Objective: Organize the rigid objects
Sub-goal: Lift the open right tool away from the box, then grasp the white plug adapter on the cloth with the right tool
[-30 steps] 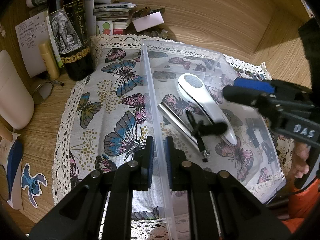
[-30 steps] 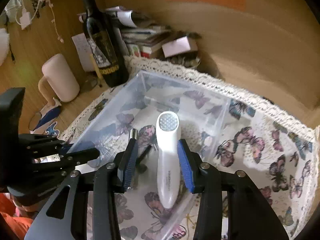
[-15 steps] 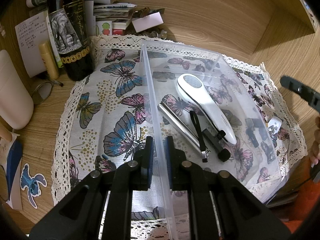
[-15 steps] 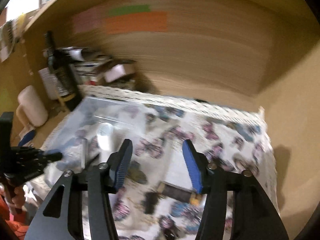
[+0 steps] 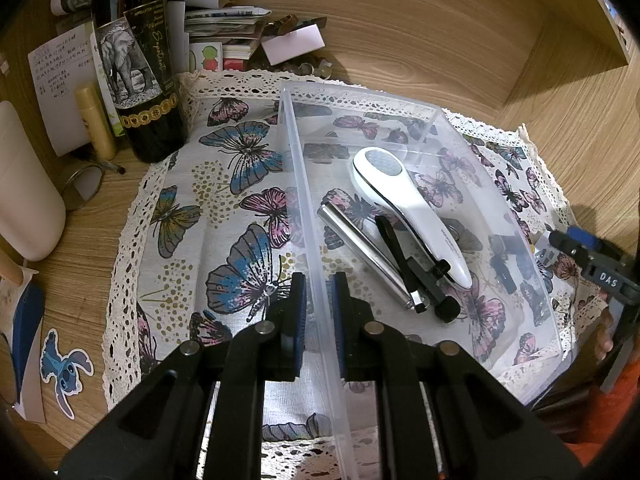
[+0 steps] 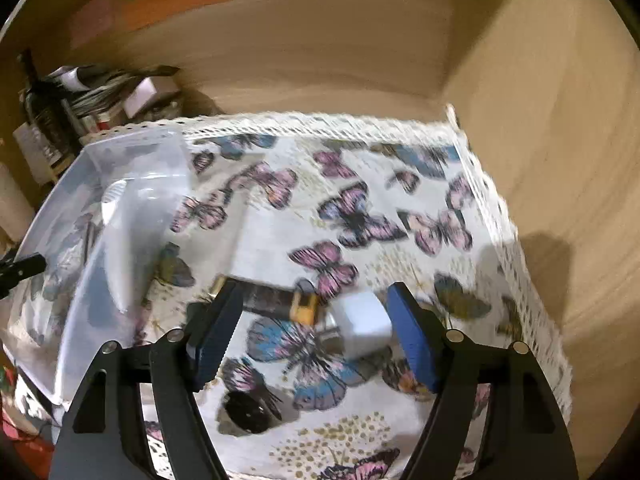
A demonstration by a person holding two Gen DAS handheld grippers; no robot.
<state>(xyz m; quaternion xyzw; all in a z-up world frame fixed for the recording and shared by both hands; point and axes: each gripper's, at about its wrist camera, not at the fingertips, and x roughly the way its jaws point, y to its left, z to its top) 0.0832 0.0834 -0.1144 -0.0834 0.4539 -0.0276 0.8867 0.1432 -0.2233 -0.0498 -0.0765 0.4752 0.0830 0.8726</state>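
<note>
My left gripper [image 5: 319,312] is shut on the near wall of a clear plastic bin [image 5: 304,184] on the butterfly cloth. Inside the bin lie a white handheld device [image 5: 408,208], a silver metal bar [image 5: 360,248] and a black strap with a clamp [image 5: 424,280]. My right gripper [image 6: 316,332] is open and empty, right of the bin [image 6: 72,320], above the cloth. Between its fingers lie a white cube charger [image 6: 362,330] and a dark stick with a yellow end [image 6: 280,302]. A black round object [image 6: 248,414] lies nearer. The right wrist view is blurred.
A wine bottle [image 5: 136,64], a cream tube [image 5: 96,124], papers and books [image 5: 224,28] crowd the back left. A white cylinder [image 5: 24,192] stands at the left. Wooden walls [image 6: 540,160] close the back and right. A sticker [image 5: 64,368] lies near left.
My right gripper has left the white device in the bin, swung right and come down over the charger and stick on the cloth. The left gripper has stayed put.
</note>
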